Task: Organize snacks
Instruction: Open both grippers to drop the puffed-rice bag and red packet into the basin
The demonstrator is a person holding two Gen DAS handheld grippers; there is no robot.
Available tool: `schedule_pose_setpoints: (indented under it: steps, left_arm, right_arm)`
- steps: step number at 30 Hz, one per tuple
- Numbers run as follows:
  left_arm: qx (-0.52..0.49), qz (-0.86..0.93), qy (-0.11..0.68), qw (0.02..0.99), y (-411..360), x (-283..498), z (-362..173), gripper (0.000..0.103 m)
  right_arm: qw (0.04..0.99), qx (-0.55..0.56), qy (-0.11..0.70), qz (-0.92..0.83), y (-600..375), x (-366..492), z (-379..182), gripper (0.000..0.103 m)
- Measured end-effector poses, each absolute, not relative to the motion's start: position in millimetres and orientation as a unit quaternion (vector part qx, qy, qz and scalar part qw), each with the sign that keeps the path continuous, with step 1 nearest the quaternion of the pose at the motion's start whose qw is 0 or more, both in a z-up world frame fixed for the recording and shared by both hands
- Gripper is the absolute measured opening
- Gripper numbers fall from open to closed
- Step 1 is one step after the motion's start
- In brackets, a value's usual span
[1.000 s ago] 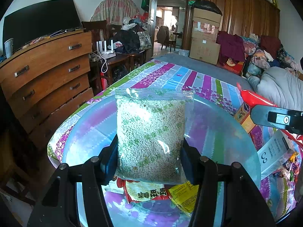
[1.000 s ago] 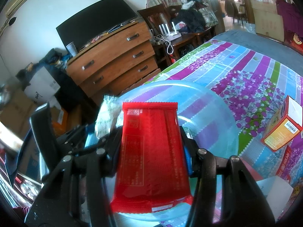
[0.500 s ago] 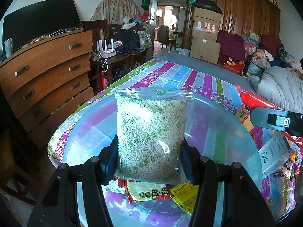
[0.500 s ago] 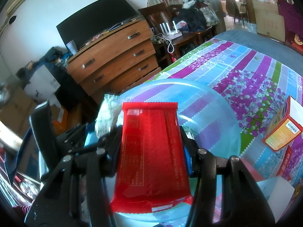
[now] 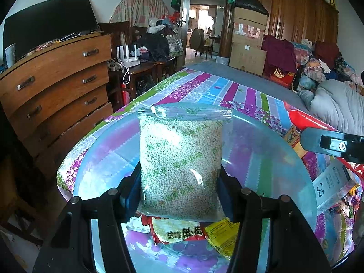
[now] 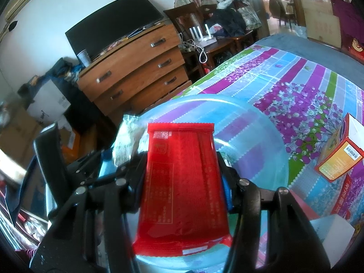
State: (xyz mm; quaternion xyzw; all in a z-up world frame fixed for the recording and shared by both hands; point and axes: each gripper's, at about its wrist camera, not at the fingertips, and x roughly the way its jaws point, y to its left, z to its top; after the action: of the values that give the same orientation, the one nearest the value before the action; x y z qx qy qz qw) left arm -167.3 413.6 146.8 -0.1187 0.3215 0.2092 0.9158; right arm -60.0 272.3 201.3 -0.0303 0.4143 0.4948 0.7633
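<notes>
The left gripper (image 5: 179, 182) holds a bag of puffed rice (image 5: 180, 166) upright over a plastic basin (image 5: 284, 159) on the bedspread (image 5: 218, 91). Snack packets (image 5: 182, 229) lie in the basin beneath it. The right gripper (image 6: 182, 177) holds a flat snack packet (image 6: 182, 182) above the same basin, right of the left gripper. A carton (image 6: 339, 154) lies on the bedspread right of the basin; a dresser (image 5: 54, 86) stands left of the bed

A lived-in home bedroom: wooden dresser (image 5: 56, 84) at nine o'clock, wardrobe (image 5: 284, 20) at one, bed (image 5: 238, 84) with piled bedding (image 5: 336, 104) ahead.
</notes>
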Motion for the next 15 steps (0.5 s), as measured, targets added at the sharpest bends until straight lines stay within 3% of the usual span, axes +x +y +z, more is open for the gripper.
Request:
schedule_pose_setpoints:
  steps: [4,15]
  left_arm:
    - [-0.118,0.210,0.324,0.915,410.8,-167.3,149.4,0.066]
    - [-0.111,0.227,0.319,0.913,408.8,-165.7,161.3,0.076]
  right_arm:
    - [0.764,-0.030,0.413,0.495,273.0,-59.0,202.4,0.062]
    - [0.766,-0.024,0.398,0.504,268.5,-65.1,217.7,0.064]
